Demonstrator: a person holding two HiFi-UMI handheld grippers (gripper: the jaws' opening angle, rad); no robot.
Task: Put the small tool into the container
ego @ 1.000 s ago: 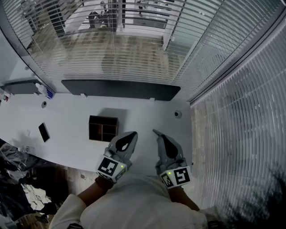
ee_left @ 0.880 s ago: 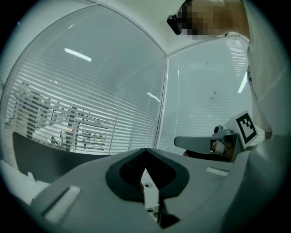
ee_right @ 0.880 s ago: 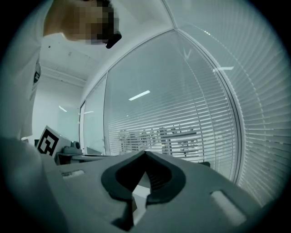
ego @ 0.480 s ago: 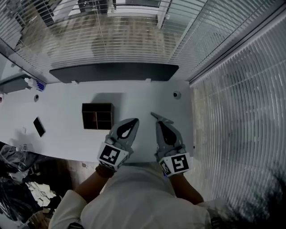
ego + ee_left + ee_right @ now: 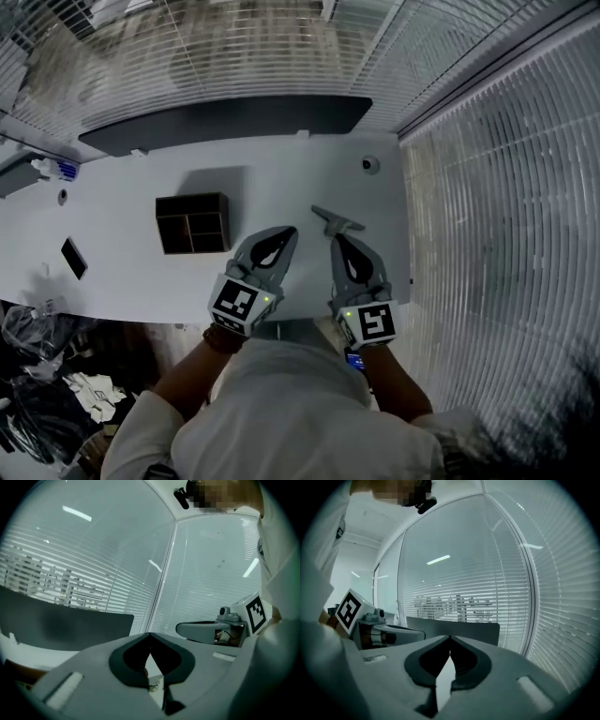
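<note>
— Where do we see the small tool (image 5: 336,221)?
— Right of centre in the head view. It is a grey piece with a short crossbar, lying on the white table (image 5: 122,202). It sits just beyond the tips of the right gripper (image 5: 334,238), and we cannot tell whether they touch.
— And the container (image 5: 191,199)?
— Left of centre. It is a dark open box (its dividers cross inside it), well apart from the tool, with bare table between them.
— Are our tongs holding anything?
— No. In the right gripper view the two jaws meet at their tips, clenched on nothing. The left gripper (image 5: 287,232) reads the same in its own view: tips pressed together, nothing held.
— How do they lie?
— Side by side at lower centre, both pointing up the frame. The left one is between the container and the tool.
— What else is on the table?
— A black phone (image 5: 73,258) lies at far left and a small round fitting (image 5: 369,165) sits near the right end. A dark panel (image 5: 216,122) runs along the far edge.
</note>
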